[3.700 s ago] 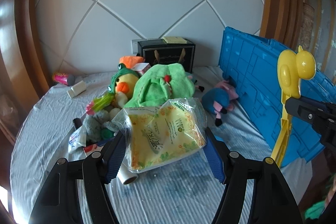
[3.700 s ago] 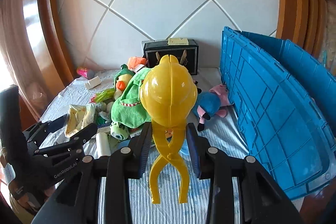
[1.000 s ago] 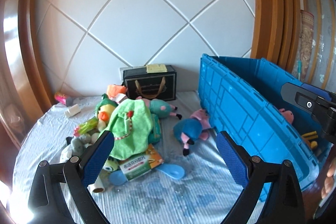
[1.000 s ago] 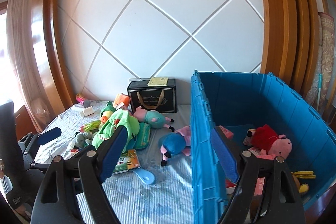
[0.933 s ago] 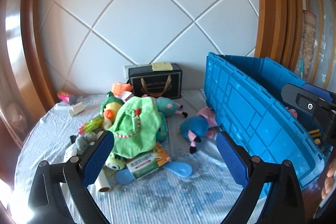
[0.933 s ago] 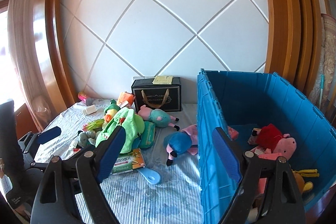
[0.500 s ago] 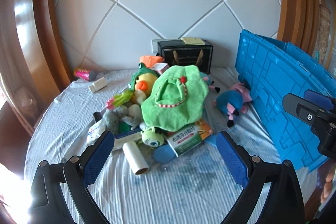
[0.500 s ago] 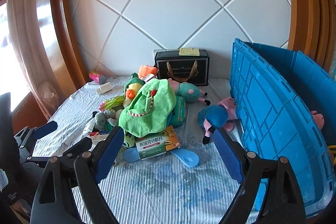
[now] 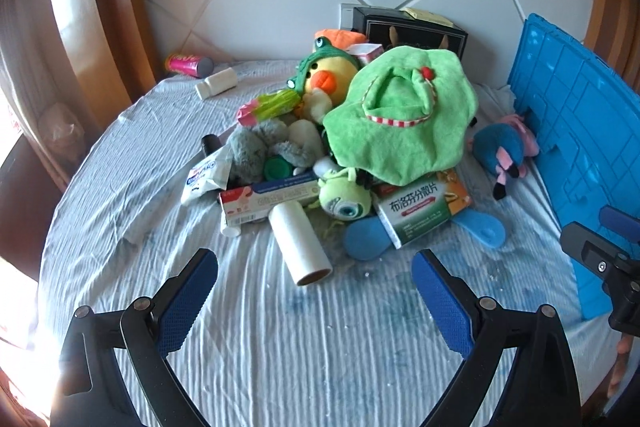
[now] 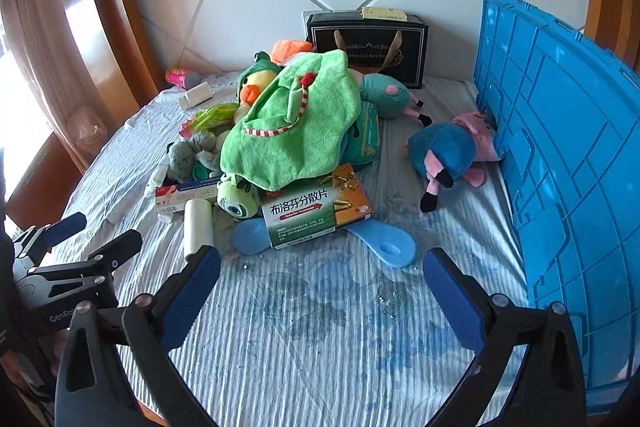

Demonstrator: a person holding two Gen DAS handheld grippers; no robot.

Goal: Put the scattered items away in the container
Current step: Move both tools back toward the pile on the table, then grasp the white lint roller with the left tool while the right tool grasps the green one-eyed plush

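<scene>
A pile of scattered items lies on the striped sheet: a green cloth hat point(image 9: 400, 123), a yellow duck plush point(image 9: 328, 75), a white roll point(image 9: 300, 243), a green medicine box point(image 10: 316, 211), a toothpaste box point(image 9: 268, 199) and a one-eyed green plush point(image 9: 344, 197). A blue pig plush point(image 10: 444, 151) rests against the blue crate point(image 10: 560, 147) on the right. My left gripper point(image 9: 314, 279) is open just short of the white roll. My right gripper point(image 10: 322, 267) has its jaws opening with nothing between them, just short of the medicine box.
A black gift box point(image 10: 368, 43) stands at the back wall. A pink can point(image 9: 188, 63) and a white bottle point(image 9: 216, 87) lie at the back left. Two light blue flat pieces point(image 10: 384, 239) stick out under the medicine box. A wooden frame curves along the left.
Both grippers have come down and swung left, away from the crate toward the pile. The packet and yellow tongs held earlier are gone from the jaws. The right jaws stand wider.
</scene>
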